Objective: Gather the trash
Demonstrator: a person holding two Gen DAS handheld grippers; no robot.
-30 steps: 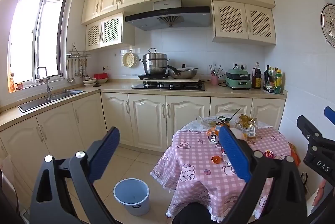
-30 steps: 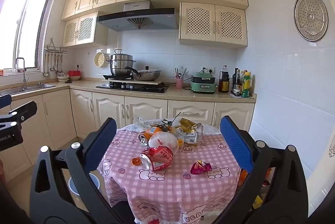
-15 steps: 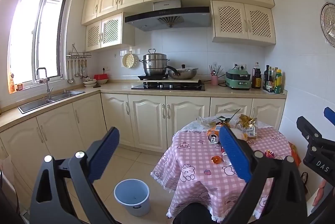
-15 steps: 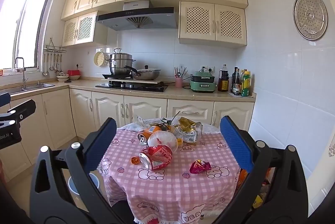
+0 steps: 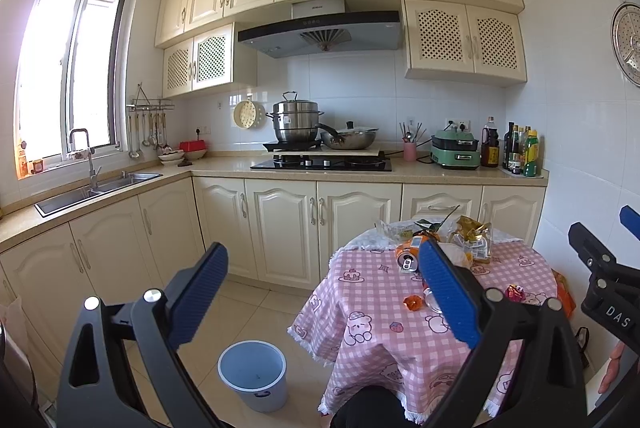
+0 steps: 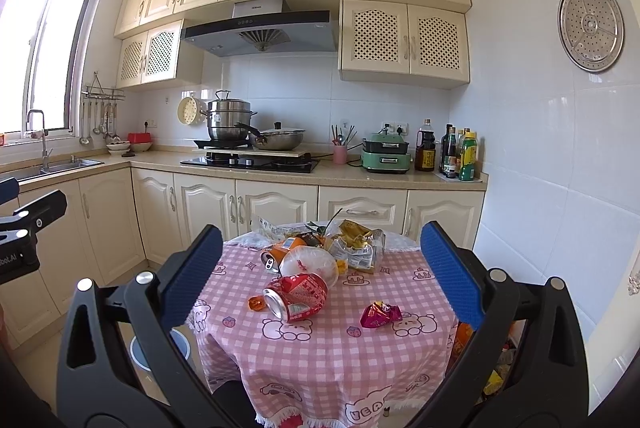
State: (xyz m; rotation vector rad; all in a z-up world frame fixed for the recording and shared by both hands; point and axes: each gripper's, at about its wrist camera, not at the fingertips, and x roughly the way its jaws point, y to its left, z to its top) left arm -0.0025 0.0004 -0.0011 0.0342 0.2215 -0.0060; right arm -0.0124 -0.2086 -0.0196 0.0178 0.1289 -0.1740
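Hovering before the bench [image 6: 320, 344], both fingers wide apart, empty: right gripper [image 6: 320, 268] framing red can [image 6: 298, 296]; bucket [image 5: 253, 374] waiting at 7 o'clock below left gripper [image 5: 320, 280].

Steel steamer pot [image 6: 230, 119] on black hob [image 6: 250, 161], sink [image 5: 96, 187] under window [image 5: 70, 75], green cooker [image 6: 385, 157]

The kitchen is brightly lit by daylight from the window [image 5: 70, 75] at the left, which is blown out to white, and glare is thrown onto the ceiling nearby. Straight lines are bowed by the fisheye, and the corners are darkened. Sharp focus is held throughout.
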